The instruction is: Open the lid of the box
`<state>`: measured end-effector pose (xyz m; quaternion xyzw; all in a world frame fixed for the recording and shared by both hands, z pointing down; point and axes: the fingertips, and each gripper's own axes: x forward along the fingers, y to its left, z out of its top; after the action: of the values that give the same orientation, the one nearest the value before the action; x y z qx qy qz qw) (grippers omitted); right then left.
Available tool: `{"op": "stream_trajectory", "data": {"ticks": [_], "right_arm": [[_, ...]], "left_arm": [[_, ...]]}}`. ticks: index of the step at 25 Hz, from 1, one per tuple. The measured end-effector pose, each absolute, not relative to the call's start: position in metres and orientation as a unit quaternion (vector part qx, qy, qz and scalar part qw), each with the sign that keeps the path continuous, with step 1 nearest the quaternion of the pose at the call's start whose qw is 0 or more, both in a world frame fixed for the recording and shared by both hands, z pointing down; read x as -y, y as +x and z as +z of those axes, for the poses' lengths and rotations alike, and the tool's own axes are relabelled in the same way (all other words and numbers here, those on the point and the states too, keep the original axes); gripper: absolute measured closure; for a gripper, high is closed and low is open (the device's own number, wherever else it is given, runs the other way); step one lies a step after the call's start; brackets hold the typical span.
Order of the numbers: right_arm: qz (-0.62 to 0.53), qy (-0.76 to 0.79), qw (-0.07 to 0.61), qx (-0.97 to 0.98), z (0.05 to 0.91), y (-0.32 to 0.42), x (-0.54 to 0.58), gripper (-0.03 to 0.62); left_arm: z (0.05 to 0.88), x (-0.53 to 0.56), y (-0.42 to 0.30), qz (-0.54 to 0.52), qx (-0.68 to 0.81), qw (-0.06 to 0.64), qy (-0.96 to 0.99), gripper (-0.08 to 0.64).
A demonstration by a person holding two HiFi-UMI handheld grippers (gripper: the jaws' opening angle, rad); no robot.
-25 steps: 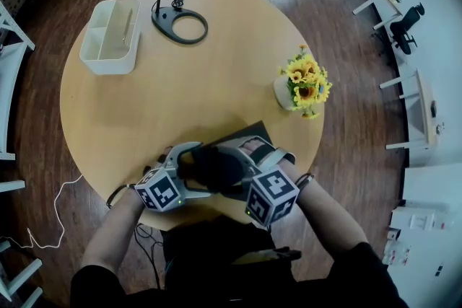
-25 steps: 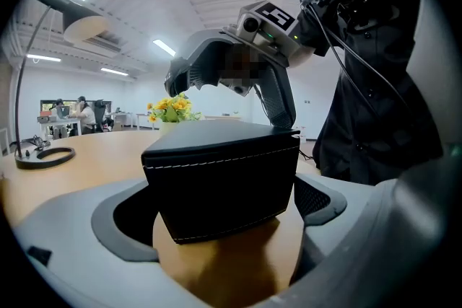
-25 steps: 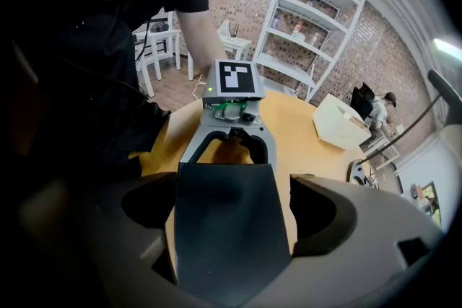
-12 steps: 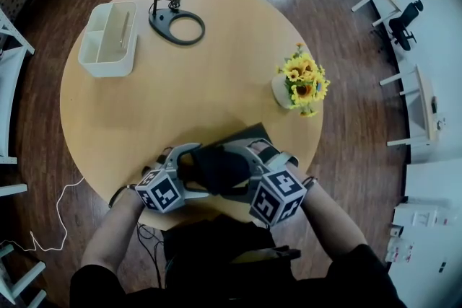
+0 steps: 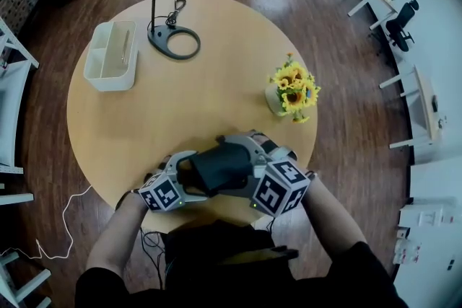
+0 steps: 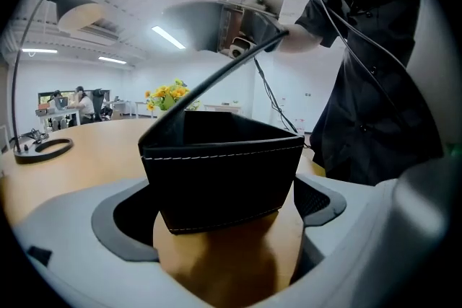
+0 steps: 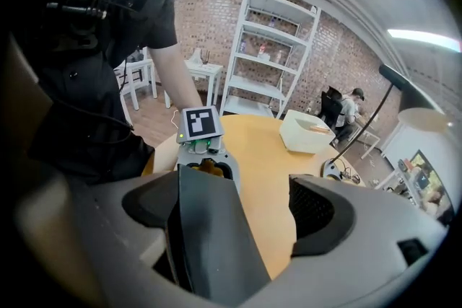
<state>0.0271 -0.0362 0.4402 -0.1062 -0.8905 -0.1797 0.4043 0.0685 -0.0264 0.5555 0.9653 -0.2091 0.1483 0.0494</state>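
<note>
The box, a black leather-look case with pale stitching, sits at the near edge of the round, pale wooden table, directly in front of the person and between the two grippers. Its lid, a flat dark grey panel, is found raised on a slant from the box's far left edge, with the mouth of the box exposed beneath it. The left gripper holds the box body: its jaws stand wide round it, and both pads appear to bear on the box's sides, steadying it on the table. The right gripper has its jaws wide apart; the lid's free edge sits between them and lies against one pad, while the other pad is well clear, so the lid is judged to be propped rather than clamped. Further off on the table are a white plastic compartment tray at the far left, a black desk lamp with a ring base at the far side, and a pot of yellow sunflowers to the right. Assessment: opening is under way and roughly half done; the lid has yet to be swung fully back.
</note>
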Motion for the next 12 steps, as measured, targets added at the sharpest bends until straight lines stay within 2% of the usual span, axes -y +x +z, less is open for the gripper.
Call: {"op": "stream_trajectory", "data": {"ticks": [3,6,9,12], "right_arm": [[-0.174,-0.094,0.385,0.902,0.423,0.019,0.047,0.114],[-0.17,-0.085,0.364,0.912,0.412,0.011,0.062,0.178],[-0.167,-0.085,0.373,0.909,0.417,0.002,0.072,0.186],[-0.191,-0.102,0.396,0.892,0.432,-0.004,0.079,0.273]], "left_arm": [[0.558,0.028,0.068,0.156,0.215,0.057,0.962,-0.008],[0.564,0.027,0.07,0.16,0.219,0.077,0.959,-0.008],[0.566,0.026,0.071,0.168,0.221,0.08,0.957,-0.008],[0.567,0.027,0.07,0.177,0.222,0.084,0.955,-0.006]]}}
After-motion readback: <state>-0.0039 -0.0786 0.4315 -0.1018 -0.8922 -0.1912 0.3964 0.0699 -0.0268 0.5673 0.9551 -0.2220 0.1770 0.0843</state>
